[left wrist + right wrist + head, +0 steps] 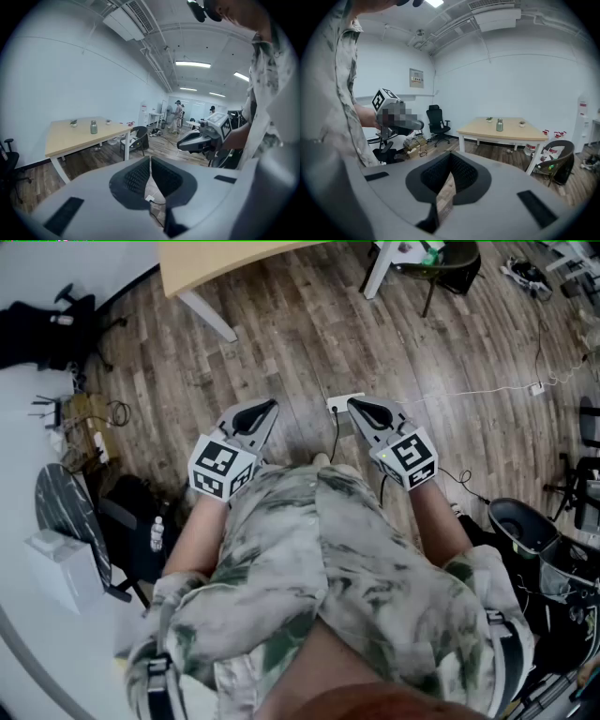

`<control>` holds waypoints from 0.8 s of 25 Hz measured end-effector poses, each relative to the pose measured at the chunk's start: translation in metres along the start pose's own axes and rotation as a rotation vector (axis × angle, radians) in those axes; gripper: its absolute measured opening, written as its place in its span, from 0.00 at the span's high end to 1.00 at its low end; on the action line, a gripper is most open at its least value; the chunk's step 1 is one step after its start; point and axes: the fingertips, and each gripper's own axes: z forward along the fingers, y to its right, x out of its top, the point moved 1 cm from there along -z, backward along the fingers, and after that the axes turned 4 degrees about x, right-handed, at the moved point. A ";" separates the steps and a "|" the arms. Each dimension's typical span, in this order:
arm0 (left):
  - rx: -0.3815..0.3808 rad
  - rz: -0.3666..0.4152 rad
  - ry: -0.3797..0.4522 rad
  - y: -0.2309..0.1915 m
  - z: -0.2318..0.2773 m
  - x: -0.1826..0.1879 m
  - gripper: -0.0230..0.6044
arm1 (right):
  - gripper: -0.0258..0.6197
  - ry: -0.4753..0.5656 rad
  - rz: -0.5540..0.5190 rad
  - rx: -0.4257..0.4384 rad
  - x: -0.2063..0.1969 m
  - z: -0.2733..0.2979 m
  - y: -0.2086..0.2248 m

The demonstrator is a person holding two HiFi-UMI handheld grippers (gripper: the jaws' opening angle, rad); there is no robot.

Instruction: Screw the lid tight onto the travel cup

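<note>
Travel cup (pixel 93 127) is standing upright way over on the wooden table (pixel 70 138), well apart from both claws. Left gripper (pixel 270 407) and right gripper (pixel 354 404) hang over the plank floor (pixel 300 334), jaws pressed together with nothing in them. Only print is the black square markers on their cubes (pixel 221 468); the wall notice (pixel 416 78) is too small to read

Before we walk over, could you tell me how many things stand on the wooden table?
3, seen in the right gripper view on the table: the travel cup in the middle, a left small item and a right small item flanking it; flatter things may be hidden.
</note>
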 end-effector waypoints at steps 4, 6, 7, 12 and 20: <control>0.033 0.002 0.013 0.001 -0.003 0.003 0.91 | 0.93 0.004 -0.010 0.012 -0.002 -0.005 0.003; 0.059 -0.015 0.017 -0.003 -0.005 0.002 0.91 | 0.93 0.007 -0.017 0.020 -0.003 -0.005 0.003; 0.073 -0.022 0.021 -0.005 -0.007 0.001 0.91 | 0.93 0.006 -0.021 0.025 -0.004 -0.005 0.004; 0.091 -0.036 0.013 -0.005 -0.006 -0.002 0.91 | 0.93 0.002 -0.025 0.032 -0.006 -0.006 0.007; 0.028 0.026 0.014 -0.014 0.022 0.008 0.91 | 0.93 0.008 -0.022 0.018 0.000 0.014 0.030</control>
